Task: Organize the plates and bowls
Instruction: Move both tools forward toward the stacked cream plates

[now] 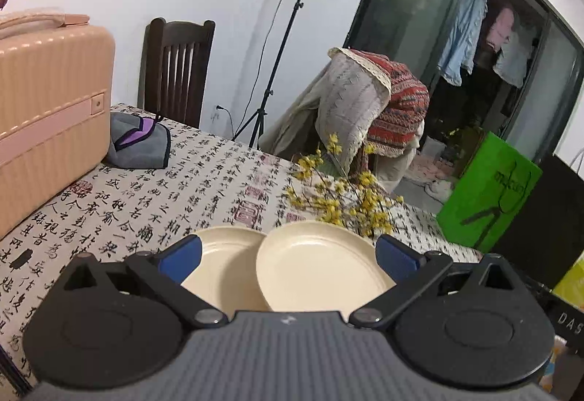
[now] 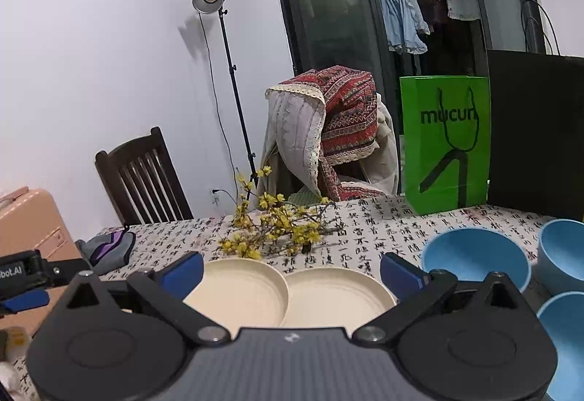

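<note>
Two cream plates lie side by side on the calligraphy tablecloth. In the left wrist view the right cream plate (image 1: 321,266) overlaps the left cream plate (image 1: 222,266), and my left gripper (image 1: 288,255) hovers open just before them, holding nothing. In the right wrist view the left cream plate (image 2: 241,288) and the right cream plate (image 2: 335,295) sit between the blue pads of my open right gripper (image 2: 292,269). Three blue bowls stand to the right: a blue bowl (image 2: 474,262), a second blue bowl (image 2: 564,251) and a third blue bowl (image 2: 564,339) at the edge. The left gripper (image 2: 25,291) shows at far left.
Yellow flower twigs (image 2: 273,229) lie behind the plates. A pink suitcase (image 1: 51,116) and a grey-purple cloth (image 1: 140,142) sit at the left. A green paper bag (image 2: 445,142) and a dark box (image 2: 536,131) stand back right. Chairs and a lamp stand (image 2: 233,91) are beyond the table.
</note>
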Motion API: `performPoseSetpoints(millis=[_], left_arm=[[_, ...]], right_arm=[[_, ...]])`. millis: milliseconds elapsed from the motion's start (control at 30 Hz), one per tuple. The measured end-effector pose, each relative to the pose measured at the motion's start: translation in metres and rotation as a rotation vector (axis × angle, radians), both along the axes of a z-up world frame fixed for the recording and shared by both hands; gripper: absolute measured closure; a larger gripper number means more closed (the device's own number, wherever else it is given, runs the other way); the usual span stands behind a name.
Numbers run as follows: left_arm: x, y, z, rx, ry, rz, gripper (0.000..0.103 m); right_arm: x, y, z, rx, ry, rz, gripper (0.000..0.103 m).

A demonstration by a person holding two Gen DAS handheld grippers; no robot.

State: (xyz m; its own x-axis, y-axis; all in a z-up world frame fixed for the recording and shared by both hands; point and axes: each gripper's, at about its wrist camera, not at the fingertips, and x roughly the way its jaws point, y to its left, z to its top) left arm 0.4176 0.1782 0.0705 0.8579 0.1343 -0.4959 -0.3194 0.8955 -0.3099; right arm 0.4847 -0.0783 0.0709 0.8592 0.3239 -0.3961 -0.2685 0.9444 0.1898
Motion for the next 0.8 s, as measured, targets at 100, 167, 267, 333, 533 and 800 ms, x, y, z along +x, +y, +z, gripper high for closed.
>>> performPoseSetpoints(millis=[100, 167, 267, 333, 533, 800], left_arm=[[0.011, 0.009, 0.001, -0.009, 0.010, 0.015, 0.000], [0.018, 0.015, 0.001, -0.018, 0.013, 0.023, 0.000], [0.026, 0.023, -0.004, -0.047, 0.011, 0.030, 0.000], [0.032, 0.027, -0.011, -0.062, 0.017, 0.048, 0.000], [0.047, 0.025, -0.033, -0.025, 0.046, 0.055, 0.000], [0.060, 0.023, -0.048, 0.004, 0.081, 0.062, 0.000]], right_arm=[[0.014, 0.008, 0.001, 0.013, 0.018, 0.006, 0.000], [0.021, 0.013, 0.003, 0.014, 0.015, -0.002, 0.000], [0.035, 0.018, 0.005, 0.038, 0.026, -0.020, 0.000], [0.044, 0.020, 0.005, 0.064, 0.041, -0.026, 0.000], [0.062, 0.024, -0.018, 0.084, 0.040, -0.035, 0.000], [0.089, 0.020, -0.051, 0.130, 0.116, -0.040, 0.000]])
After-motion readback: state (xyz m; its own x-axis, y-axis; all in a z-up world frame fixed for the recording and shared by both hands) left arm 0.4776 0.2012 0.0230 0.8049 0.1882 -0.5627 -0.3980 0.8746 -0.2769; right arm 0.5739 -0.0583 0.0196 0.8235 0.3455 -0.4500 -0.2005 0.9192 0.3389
